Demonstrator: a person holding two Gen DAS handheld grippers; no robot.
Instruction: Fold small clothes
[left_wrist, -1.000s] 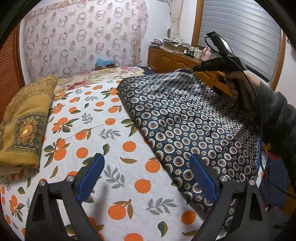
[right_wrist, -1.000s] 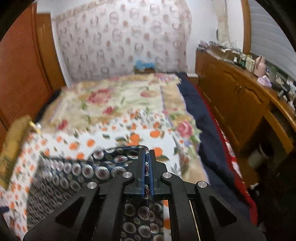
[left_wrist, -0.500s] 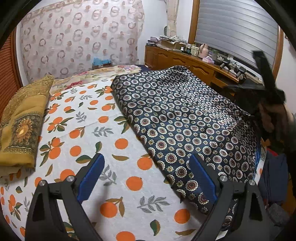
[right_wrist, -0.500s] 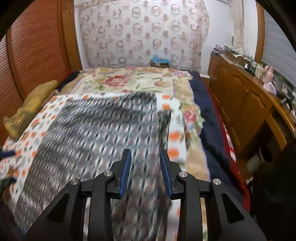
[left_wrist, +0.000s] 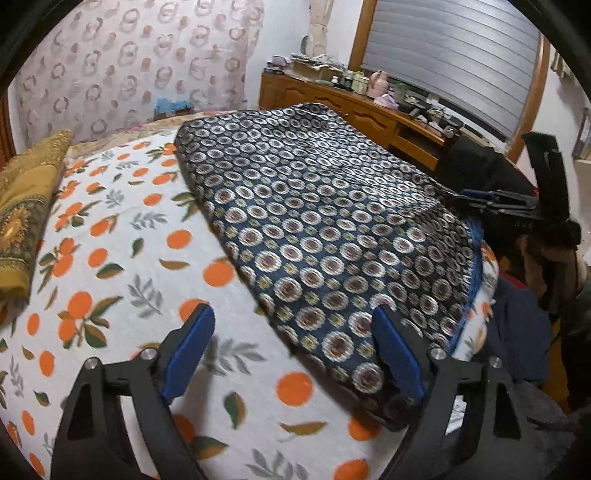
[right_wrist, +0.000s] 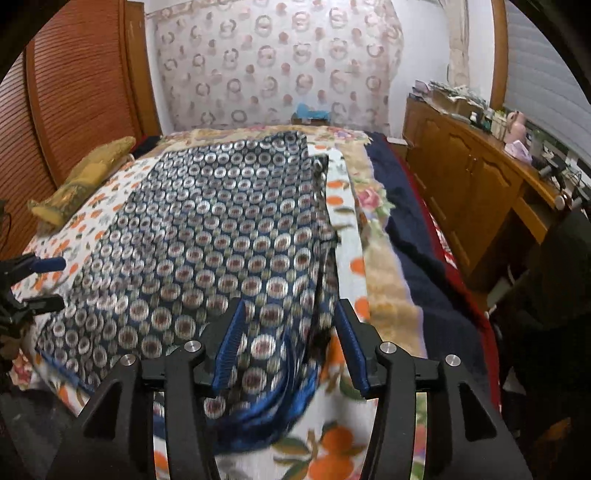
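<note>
Now: patterned cloth (left_wrist: 325, 236) spread flat on the orange-print sheet (left_wrist: 122, 236); both grippers empty.

Left gripper (left_wrist: 295, 354) is seen wide apart, its jaws having just been narrowing, the cloth's near corner lying below its right pad, contact not resolved. Right gripper (right_wrist: 291, 343) is seen about half apart, jaws having just been widening, nothing pinched; the cloth's blue-edged hem lies under the gap, blurred. A yellow folded cloth (left_wrist: 22, 210) is shown at full width only in the left view. The wooden cabinet (right_wrist: 476, 192) is shown more fully in the right view.
</note>
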